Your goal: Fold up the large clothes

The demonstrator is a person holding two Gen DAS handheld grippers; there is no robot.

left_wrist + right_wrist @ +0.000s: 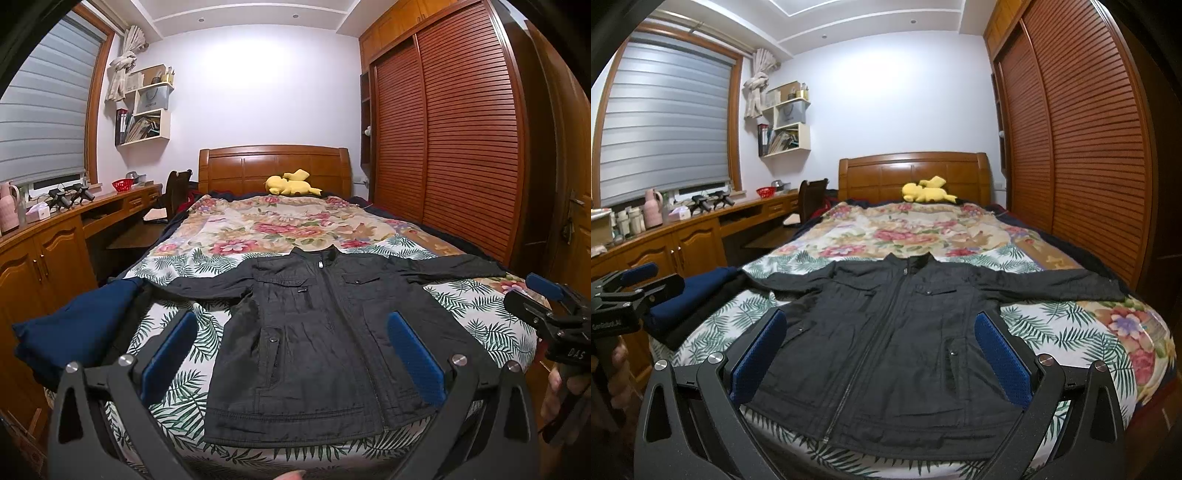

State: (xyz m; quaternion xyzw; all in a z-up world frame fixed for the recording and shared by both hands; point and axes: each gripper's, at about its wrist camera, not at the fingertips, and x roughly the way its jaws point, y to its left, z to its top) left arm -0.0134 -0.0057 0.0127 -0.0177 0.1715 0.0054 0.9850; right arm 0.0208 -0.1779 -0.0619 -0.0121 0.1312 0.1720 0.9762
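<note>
Left gripper (291, 350): jaws spread wide, blue pads (413, 356) well apart, nothing between them, touching nothing. It hangs above the near edge of the bed, over the jacket's hem area.

Right gripper (881, 350): same state, wide open, empty, no contact with fabric. Also seen from the left wrist view at the right edge (554, 314), held off the side of the bed; in that view I can't tell its opening. Left gripper shows likewise at the left edge of the right wrist view (631, 291).

Black jacket (314, 332) lies flat, front up, zipped, on the bed (177, 406), collar pointing to the headboard, hem at the near edge. Both sleeves stretched out sideways; the right one reaches the bed's edge by the wardrobe.

Folded navy garment (74, 332) sits on the bed's left near corner, just beside the jacket's left sleeve end; whether they touch, can't tell.

Further: floral quilt (266, 225) covers the far half of the bed. Yellow plush toy (291, 182) against the wooden headboard (273, 164).

Left wall: wooden surface (110, 201) with a red basket (123, 184) under the window. Right: louvered wardrobe (450, 140).
</note>
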